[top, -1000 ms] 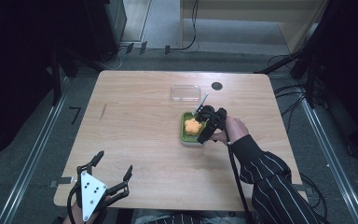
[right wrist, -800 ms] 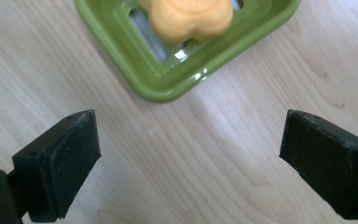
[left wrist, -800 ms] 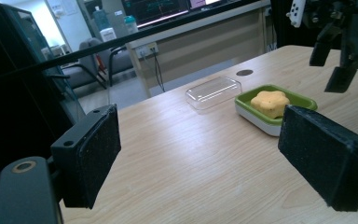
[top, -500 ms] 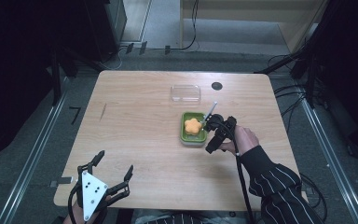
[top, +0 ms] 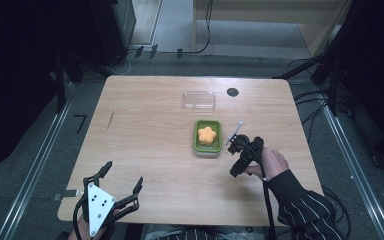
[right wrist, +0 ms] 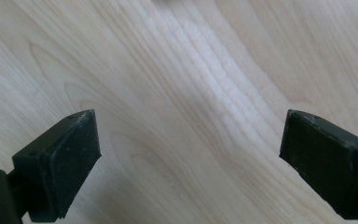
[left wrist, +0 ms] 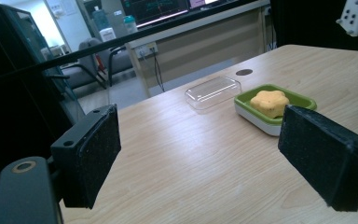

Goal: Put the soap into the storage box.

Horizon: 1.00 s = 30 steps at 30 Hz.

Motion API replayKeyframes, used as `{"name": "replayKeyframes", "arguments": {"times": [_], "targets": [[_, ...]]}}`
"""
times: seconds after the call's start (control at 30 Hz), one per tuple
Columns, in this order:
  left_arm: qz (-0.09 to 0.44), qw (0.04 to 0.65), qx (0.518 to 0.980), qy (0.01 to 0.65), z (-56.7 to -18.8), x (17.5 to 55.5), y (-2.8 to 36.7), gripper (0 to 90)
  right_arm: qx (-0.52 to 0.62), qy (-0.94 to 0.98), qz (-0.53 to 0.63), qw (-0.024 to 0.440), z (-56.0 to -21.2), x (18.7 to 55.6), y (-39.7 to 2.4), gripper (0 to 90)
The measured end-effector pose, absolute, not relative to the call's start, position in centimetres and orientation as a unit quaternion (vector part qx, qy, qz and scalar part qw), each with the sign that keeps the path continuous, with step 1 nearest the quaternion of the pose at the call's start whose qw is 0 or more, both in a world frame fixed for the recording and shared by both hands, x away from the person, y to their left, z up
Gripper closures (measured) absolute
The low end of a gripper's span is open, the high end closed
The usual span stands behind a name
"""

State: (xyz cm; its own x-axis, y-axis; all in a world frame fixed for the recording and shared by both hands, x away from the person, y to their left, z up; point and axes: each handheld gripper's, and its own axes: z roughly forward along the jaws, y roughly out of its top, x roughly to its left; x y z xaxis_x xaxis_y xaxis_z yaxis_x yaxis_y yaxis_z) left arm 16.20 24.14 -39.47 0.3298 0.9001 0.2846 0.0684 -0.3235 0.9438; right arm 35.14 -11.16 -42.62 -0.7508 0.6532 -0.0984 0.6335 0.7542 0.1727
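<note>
A person seated at a wooden table (top: pixel 150 120) holds a two-jaw gripper in each hand. The right gripper (top: pixel 238 156), seen from above, sits just to the right of a green tray (top: pixel 198 145), close beside it but not touching. Its own camera looks straight down on bare wood grain, with the two black jaws spread wide and nothing between them (right wrist: pixel 186 163); the padded faces stand at opposite edges of that view and grip nothing. The right hand (top: pixel 272 164) and a striped sleeve (top: pixel 307 212) trail back toward the table's near right corner.

The left gripper (top: pixel 122 187) rests at the near left edge of the table, well apart from the tray, its grey three-cornered plate (top: pixel 99 205) facing up. Its jaws also stand wide apart and empty, as its own camera shows: the pads (left wrist: pixel 91 154) frame the table, with the tray (left wrist: pixel 298 100) far off between them.

In the tray lies an orange, flower-shaped piece (top: pixel 207 135), sitting roughly at its middle. Just beyond the tray, toward the far edge, a clear plastic lid (top: pixel 199 99) lies flat on the wood, apart from the tray. A thin white stick (top: pixel 235 132) pokes up and away from the right gripper; whether it is part of the tool cannot be told. A small dark round hole (top: pixel 232 92) marks the tabletop beside the lid.
</note>
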Motion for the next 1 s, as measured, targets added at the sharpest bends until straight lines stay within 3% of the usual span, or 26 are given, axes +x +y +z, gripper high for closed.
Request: {"name": "replayKeyframes", "arguments": {"times": [1.0], "targets": [[0.453, 0.455, 0.679, 0.355, -39.4, 16.3, 23.9, 13.0, 0.361, 0.928, 0.064, 0.059, -45.9, 30.4, -15.7, 5.4]]}}
